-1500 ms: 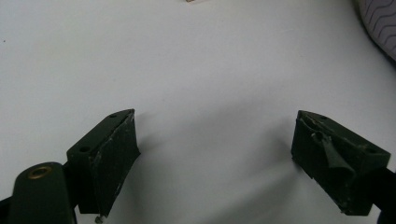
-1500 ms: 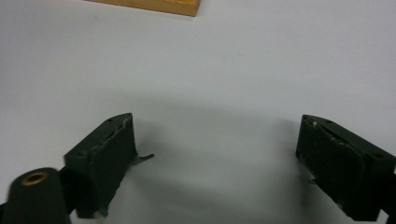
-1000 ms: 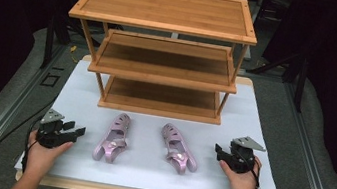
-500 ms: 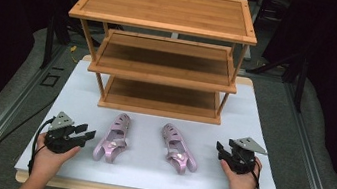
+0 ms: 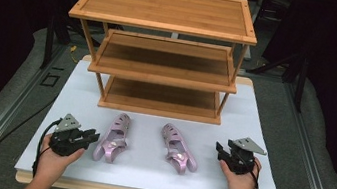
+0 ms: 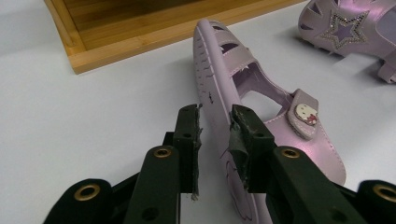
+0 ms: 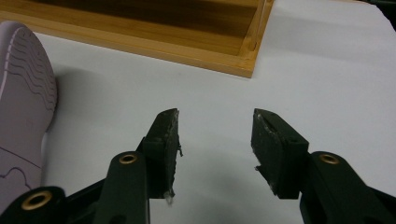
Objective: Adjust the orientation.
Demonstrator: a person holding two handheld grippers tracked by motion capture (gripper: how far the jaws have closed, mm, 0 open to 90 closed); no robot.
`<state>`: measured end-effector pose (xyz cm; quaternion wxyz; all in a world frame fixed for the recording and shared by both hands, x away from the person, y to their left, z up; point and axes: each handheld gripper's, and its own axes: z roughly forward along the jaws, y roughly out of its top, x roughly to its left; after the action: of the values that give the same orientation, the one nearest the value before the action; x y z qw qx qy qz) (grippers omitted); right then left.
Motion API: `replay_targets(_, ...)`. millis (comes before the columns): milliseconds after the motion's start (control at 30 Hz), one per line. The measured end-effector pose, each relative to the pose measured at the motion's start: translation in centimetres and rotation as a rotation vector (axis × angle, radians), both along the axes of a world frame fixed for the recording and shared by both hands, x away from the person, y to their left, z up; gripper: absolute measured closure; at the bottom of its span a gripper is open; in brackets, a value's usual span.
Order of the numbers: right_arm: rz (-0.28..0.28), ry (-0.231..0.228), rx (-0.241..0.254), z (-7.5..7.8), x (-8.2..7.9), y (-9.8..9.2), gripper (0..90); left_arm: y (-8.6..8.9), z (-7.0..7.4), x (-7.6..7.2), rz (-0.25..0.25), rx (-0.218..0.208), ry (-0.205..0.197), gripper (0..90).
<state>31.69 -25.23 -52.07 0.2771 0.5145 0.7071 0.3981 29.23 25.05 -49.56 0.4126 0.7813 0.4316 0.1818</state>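
Observation:
Two pink sandals lie on the white tabletop (image 5: pixel 145 172) in front of a wooden shelf rack (image 5: pixel 159 75). The left sandal (image 5: pixel 111 142) lies tipped on its side. My left gripper (image 5: pixel 92 137) is at its outer edge, and its jaws have just been closing. In the left gripper view the sandal's side wall (image 6: pixel 219 93) stands between the pads of the left gripper (image 6: pixel 215 112), which touch it on both sides. The right sandal (image 5: pixel 178 149) lies apart. My right gripper (image 5: pixel 219 147) sits to its right; its jaws (image 7: pixel 215 114) have just closed a little and remain open with nothing between them.
The three-tier rack takes up the back half of the table, its bottom shelf edge (image 7: pixel 140 44) close ahead of the right gripper. Bare white surface lies between the sandals and the front edge. Grey floor (image 5: pixel 13 101) surrounds the table.
My left gripper has moved right to the left sandal, and its jaws have narrowed around the sandal's side. The right hand has stayed where it was.

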Motion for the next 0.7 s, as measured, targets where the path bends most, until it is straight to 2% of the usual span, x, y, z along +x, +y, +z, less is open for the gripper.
replay_targets(67, 0.002, -0.008, -0.003, 0.0, 0.0, -0.1, 51.4, -0.2, -0.1, 0.0, -0.012, -0.006, -0.001, 73.7)
replay_targets(300, -0.006, -0.004, 0.014, -0.1, 0.1, -0.2, 51.9, -0.9, 0.1, -0.2, -0.051, 0.019, 0.003, 82.1)
replay_targets(500, -0.004, 0.002, 0.015, -0.2, 0.1, -0.2, 52.0, -1.3, 0.3, -0.4, -0.066, 0.008, 0.007, 85.9)
replay_targets(700, -0.007, 0.004, 0.02, -0.2, 0.1, -0.3, 52.3, -1.5, 0.1, -0.3, -0.074, 0.034, 0.009, 88.4)
